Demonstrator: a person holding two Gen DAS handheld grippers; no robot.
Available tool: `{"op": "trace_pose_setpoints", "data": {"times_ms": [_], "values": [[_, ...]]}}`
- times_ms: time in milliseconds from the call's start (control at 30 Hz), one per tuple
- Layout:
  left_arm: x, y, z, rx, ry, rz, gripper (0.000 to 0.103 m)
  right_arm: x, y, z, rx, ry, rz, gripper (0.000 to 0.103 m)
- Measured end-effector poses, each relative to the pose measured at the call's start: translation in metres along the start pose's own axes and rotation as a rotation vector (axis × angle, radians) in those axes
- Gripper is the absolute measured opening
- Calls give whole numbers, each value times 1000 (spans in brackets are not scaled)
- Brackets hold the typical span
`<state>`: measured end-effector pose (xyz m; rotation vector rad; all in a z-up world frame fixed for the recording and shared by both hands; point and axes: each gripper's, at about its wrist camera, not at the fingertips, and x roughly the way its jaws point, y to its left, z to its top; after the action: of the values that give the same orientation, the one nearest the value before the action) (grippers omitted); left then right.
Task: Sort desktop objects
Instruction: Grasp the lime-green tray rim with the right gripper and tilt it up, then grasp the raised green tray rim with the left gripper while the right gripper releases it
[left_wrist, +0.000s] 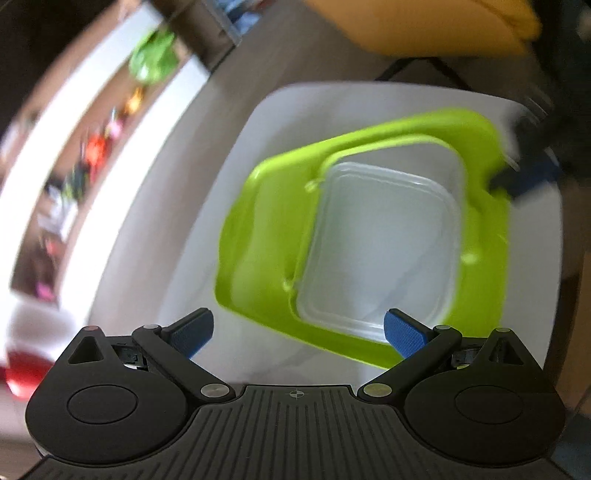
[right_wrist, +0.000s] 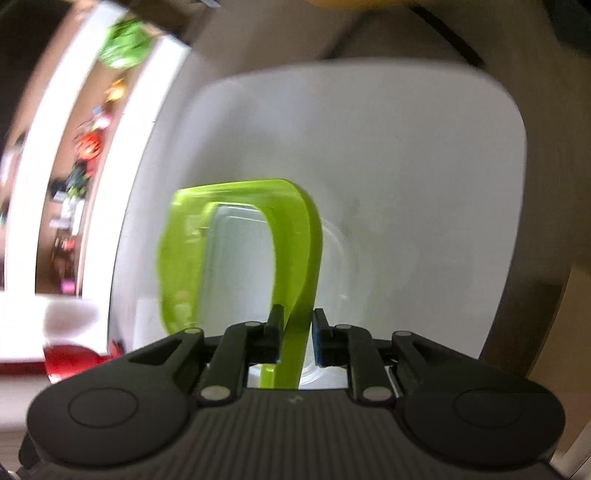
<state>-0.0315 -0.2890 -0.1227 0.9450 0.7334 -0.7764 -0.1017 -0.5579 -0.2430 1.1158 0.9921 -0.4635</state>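
A lime green lid (left_wrist: 258, 236) with a clear centre panel hangs over a white square tray (left_wrist: 177, 236). A clear plastic container (left_wrist: 380, 251) shows through and under it. My right gripper (right_wrist: 297, 332) is shut on the lid's edge (right_wrist: 295, 280) and holds it tilted above the tray (right_wrist: 406, 166); it also shows at the far right of the left wrist view (left_wrist: 524, 177). My left gripper (left_wrist: 299, 328) is open and empty, just in front of the lid's near edge.
A red object (left_wrist: 22, 373) lies at the lower left. A shelf (left_wrist: 92, 147) with small colourful items and a green thing (left_wrist: 151, 59) runs along the left. A yellow object (left_wrist: 424, 22) sits beyond the tray. Black cables (left_wrist: 421, 66) cross behind.
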Motion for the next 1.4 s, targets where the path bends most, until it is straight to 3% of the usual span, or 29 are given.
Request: {"op": "trace_pose_setpoints", "data": {"times_ms": [100, 233, 467, 633, 933, 967, 1000, 1067, 1167, 1233, 1333, 1400], "values": [[-29, -8, -1, 69, -91, 25, 103, -26, 31, 0, -83, -2, 15, 19], [-48, -21, -7, 165, -165, 2, 103, -45, 58, 1, -149, 33, 43, 21], [-47, -53, -1, 247, -160, 14, 103, -83, 79, -7, -288, 82, 58, 21], [-18, -77, 14, 271, -87, 20, 103, -94, 86, -10, -303, 145, 75, 21], [34, -107, 25, 294, -35, 127, 103, -89, 78, -6, -315, 179, 98, 23], [36, -105, 27, 274, -29, 111, 97, -86, 79, -4, -313, 182, 103, 23], [35, -102, 30, 252, -22, 95, 70, -84, 78, -3, -314, 186, 107, 23], [39, -94, 41, 199, 38, 46, 26, -82, 76, 1, -310, 186, 120, 24], [42, -76, 59, 144, 63, -1, 23, -76, 75, 7, -304, 172, 143, 25], [41, -66, 72, 128, 61, -10, 24, -67, 83, 11, -312, 171, 170, 14], [40, -55, 90, 119, 47, -21, 24, -68, 88, 19, -310, 166, 226, 24], [40, -38, 102, 76, 59, -74, 24, -80, 87, 27, -298, 134, 285, 30]]}}
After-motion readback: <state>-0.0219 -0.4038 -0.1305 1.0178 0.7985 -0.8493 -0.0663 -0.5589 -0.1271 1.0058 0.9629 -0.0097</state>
